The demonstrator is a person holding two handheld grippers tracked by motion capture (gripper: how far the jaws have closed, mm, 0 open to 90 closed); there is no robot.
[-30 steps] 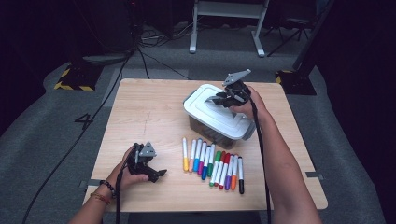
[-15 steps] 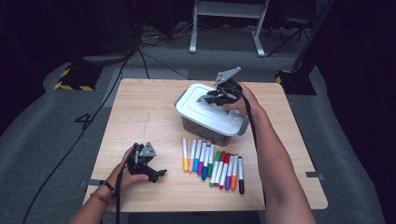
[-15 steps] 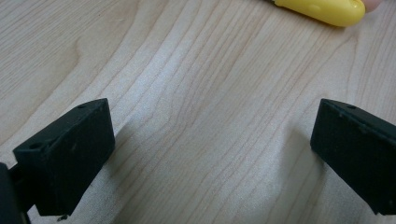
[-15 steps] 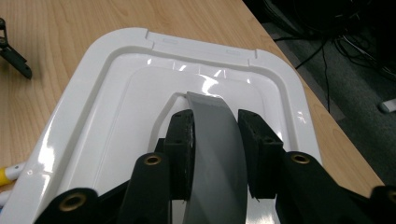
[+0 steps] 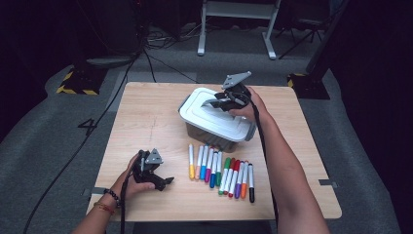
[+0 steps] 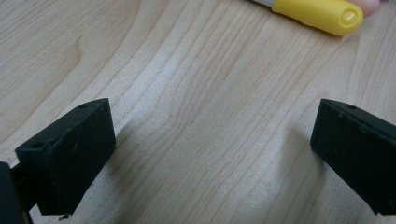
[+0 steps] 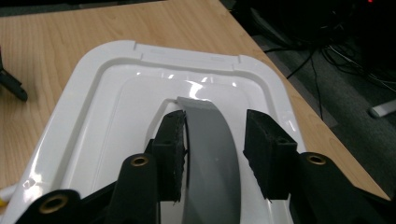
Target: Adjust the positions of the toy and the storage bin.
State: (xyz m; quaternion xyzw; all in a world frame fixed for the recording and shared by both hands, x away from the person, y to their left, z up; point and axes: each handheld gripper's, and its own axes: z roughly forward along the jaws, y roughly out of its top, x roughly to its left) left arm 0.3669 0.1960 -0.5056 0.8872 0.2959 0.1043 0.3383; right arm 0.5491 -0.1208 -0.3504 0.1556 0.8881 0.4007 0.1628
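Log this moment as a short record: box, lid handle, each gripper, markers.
box: white-lidded box on the wooden table, lid on
lid handle: grey handle between the right gripper's jaws
right gripper: jaws just opened, one pad beside the handle, the other apart from it
left gripper: open over bare table
markers: row of markers in front of the box

Table (image 5: 146,122): pale wood, matt, fine grain showing. Box lid (image 7: 116,88): white plastic, glossy, catching glare; its handle (image 7: 210,154) is looking like smooth grey matt plastic. Markers (image 5: 219,170): smooth coloured plastic; gripper pads (image 7: 173,154) are showing rough black.
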